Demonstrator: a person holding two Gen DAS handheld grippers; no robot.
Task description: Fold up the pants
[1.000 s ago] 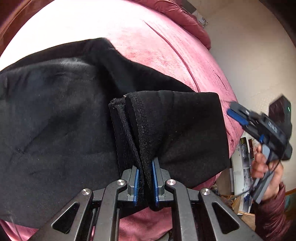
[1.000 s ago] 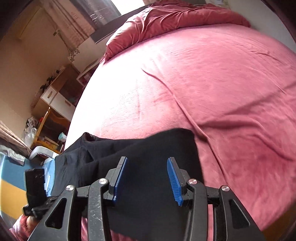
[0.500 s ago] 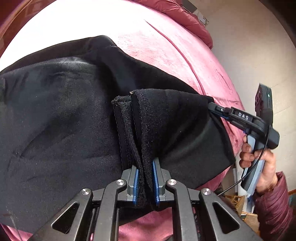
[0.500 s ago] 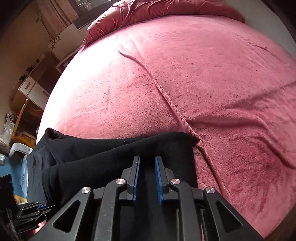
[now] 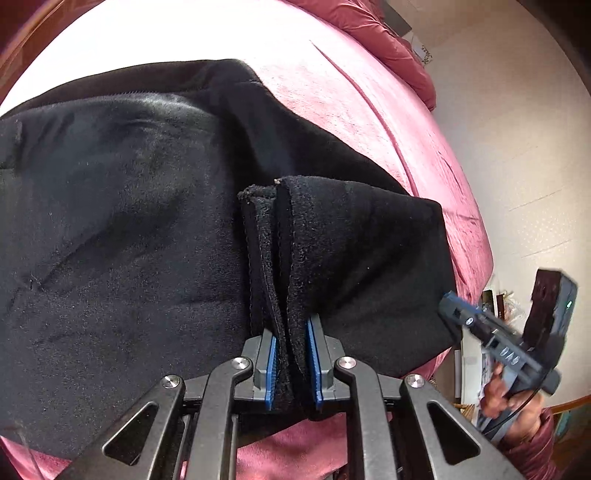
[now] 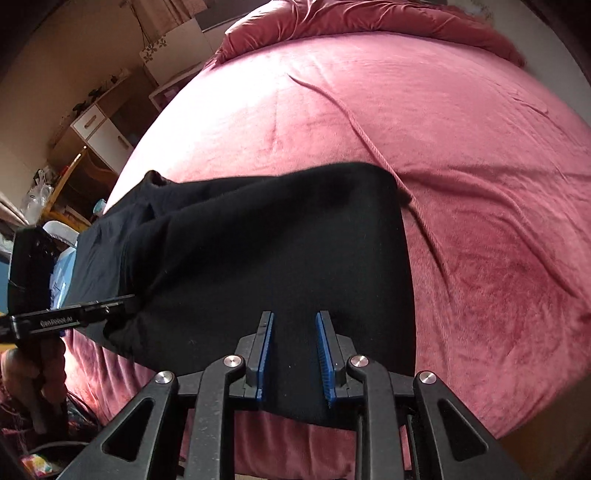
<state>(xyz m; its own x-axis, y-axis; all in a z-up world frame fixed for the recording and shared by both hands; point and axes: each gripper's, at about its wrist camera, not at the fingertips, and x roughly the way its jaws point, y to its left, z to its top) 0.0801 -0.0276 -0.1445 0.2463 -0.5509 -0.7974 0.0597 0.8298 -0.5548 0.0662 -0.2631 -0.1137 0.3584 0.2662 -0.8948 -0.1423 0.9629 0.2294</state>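
Black pants (image 5: 147, 221) lie folded across the pink bed cover (image 5: 369, 110). My left gripper (image 5: 291, 332) has a doubled hem of the pants between its blue pads. The cloth fills the gap and the pads still press it, though the jaws are opening. In the right wrist view the pants (image 6: 258, 240) spread under my right gripper (image 6: 294, 321). Its jaws are opening, stand a little apart, and pinch nothing. The left wrist view shows the right gripper (image 5: 454, 306) blurred, just off the pants' right edge. The left gripper (image 6: 122, 301) meets the pants' left edge.
A bunched pink duvet (image 6: 369, 18) lies at the bed's far end. A raised seam (image 6: 369, 136) runs across the cover. A cabinet with drawers (image 6: 96, 125) and clutter stand beside the bed. The bed's near edge drops off just below both grippers. A hand (image 5: 498, 395) holds the right gripper.
The right gripper shut over the pants' edge, then parted its jaws and drew back off the cloth. The left gripper has shifted a little with the hem in it.
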